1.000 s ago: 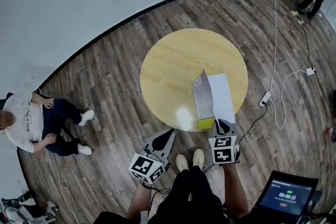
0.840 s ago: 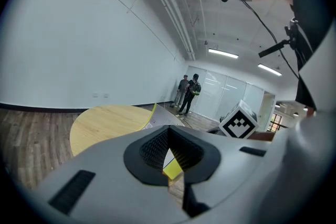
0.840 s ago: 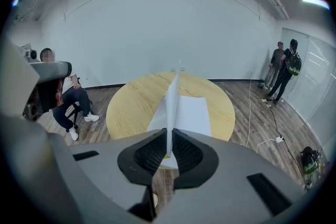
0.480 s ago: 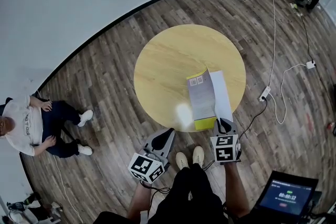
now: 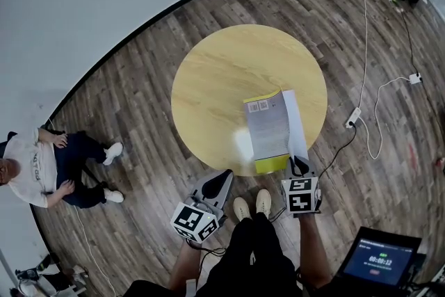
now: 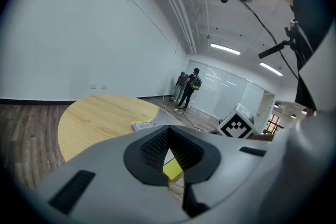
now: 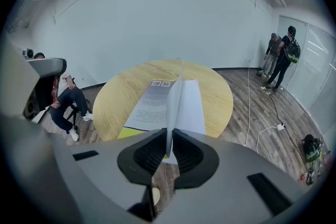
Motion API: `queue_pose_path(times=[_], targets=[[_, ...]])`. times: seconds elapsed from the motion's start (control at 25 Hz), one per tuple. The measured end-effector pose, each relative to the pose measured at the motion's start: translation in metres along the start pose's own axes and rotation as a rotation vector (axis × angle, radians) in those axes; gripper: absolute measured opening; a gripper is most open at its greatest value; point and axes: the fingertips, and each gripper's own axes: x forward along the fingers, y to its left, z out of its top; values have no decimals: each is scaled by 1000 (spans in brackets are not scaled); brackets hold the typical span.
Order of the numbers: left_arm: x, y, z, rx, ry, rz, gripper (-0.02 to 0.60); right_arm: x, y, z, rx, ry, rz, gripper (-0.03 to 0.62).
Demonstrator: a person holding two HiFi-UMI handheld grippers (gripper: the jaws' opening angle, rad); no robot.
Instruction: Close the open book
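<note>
On the right half of the round yellow table (image 5: 222, 73) lies the book (image 5: 268, 125), grey cover up, with a barcode at the far end and a yellow strip at the near end. A white page (image 5: 295, 122) shows along its right side. My right gripper (image 5: 299, 163) is at the book's near right corner. In the right gripper view its jaws (image 7: 169, 147) are shut on a thin sheet edge between the grey cover (image 7: 149, 102) and the white page (image 7: 190, 105). My left gripper (image 5: 224, 176) hovers off the table's near edge, shut and empty (image 6: 169, 149); the book's yellow corner (image 6: 172, 169) shows past it.
A person sits on the floor at the left (image 5: 42, 167). A power strip with a white cable (image 5: 353, 118) lies on the floor right of the table. A screen (image 5: 382, 261) stands at the lower right. Two people stand far off (image 7: 281, 55).
The grey cover stood upright a second ago and has swung down to the left until it lies nearly flat. Both grippers stay near the table's near edge.
</note>
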Motion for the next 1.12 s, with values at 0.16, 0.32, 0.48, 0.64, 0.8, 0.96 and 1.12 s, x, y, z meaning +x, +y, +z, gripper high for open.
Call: queue_pose_path(times=[0.16, 0.32, 0.48, 0.64, 0.8, 0.96, 1.12], targets=[[3, 0, -3, -5, 12, -5, -2, 1, 0, -9, 39, 19, 2, 35], [7, -6, -8, -6, 29, -21, -2, 3, 0, -18, 53, 35, 9, 35], [19, -7, -9, -3, 44, -33, -2, 11, -5, -20, 64, 40, 24, 37], [19, -9, -13, -2, 52, -34, -2, 11, -2, -27, 43, 53, 23, 38], [11, -16, -16, 5, 58, -38, -2, 5, -2, -33, -3, 69, -22, 77], [15, -15, -19, 4, 67, -41, -2, 9, -11, -34, 2, 67, -56, 111], [16, -12, -18, -4, 74, -41, -2, 12, -14, -29, 2, 74, -56, 113]])
